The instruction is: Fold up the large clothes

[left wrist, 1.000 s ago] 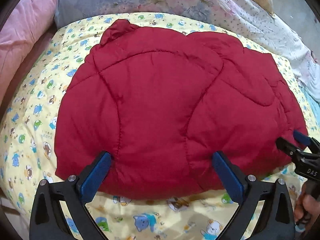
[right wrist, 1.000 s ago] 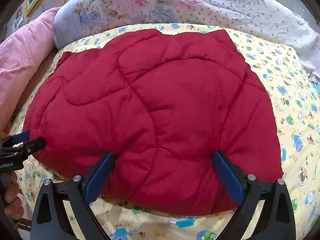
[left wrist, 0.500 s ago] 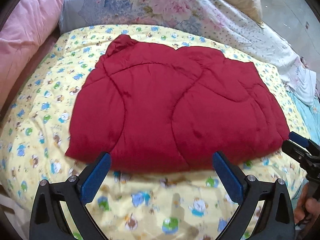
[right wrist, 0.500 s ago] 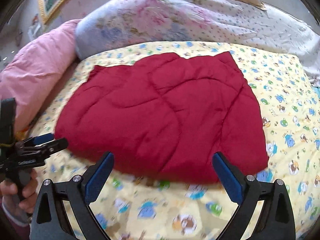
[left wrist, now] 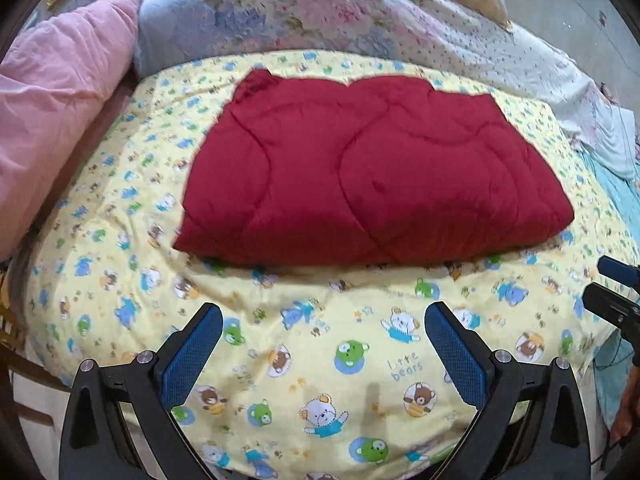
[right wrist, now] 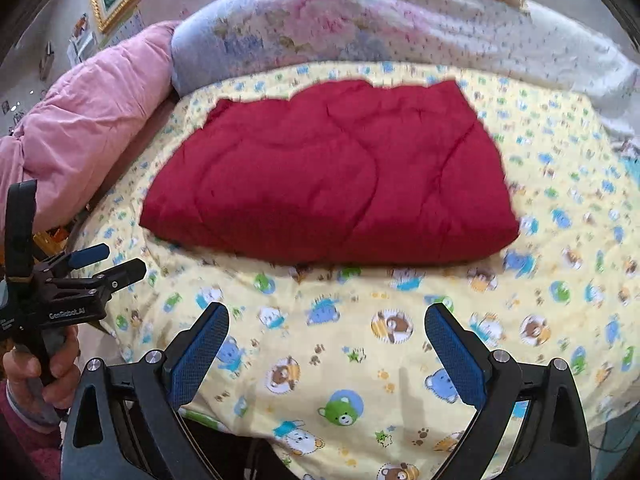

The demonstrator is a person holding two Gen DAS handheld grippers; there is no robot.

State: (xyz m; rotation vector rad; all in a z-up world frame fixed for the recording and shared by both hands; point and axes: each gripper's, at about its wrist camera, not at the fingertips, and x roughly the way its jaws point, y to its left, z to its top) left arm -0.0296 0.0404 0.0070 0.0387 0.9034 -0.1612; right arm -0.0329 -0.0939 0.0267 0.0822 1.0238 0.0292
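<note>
— Blue-padded and spread wide, the left gripper [left wrist: 323, 334] grasps nothing now; only the yellow bear-print sheet [left wrist: 344, 360] lies under it.

— Same with the right gripper [right wrist: 327, 334]: released, hanging over bare sheet. A second ago both sat right at the near hem of the red quilted garment [left wrist: 368, 172].

— Yes, they have drawn back since. The garment now lies well apart from either tool, flat in the middle of the bed, a thick rounded fold along its near edge.

— So that fold looks finished and let go. Behind it?

— Pink quilt [right wrist: 92, 128] on the left, floral bedding [right wrist: 360, 20] across the back.

— I'd judge the task near done, or one more fold due.
</note>
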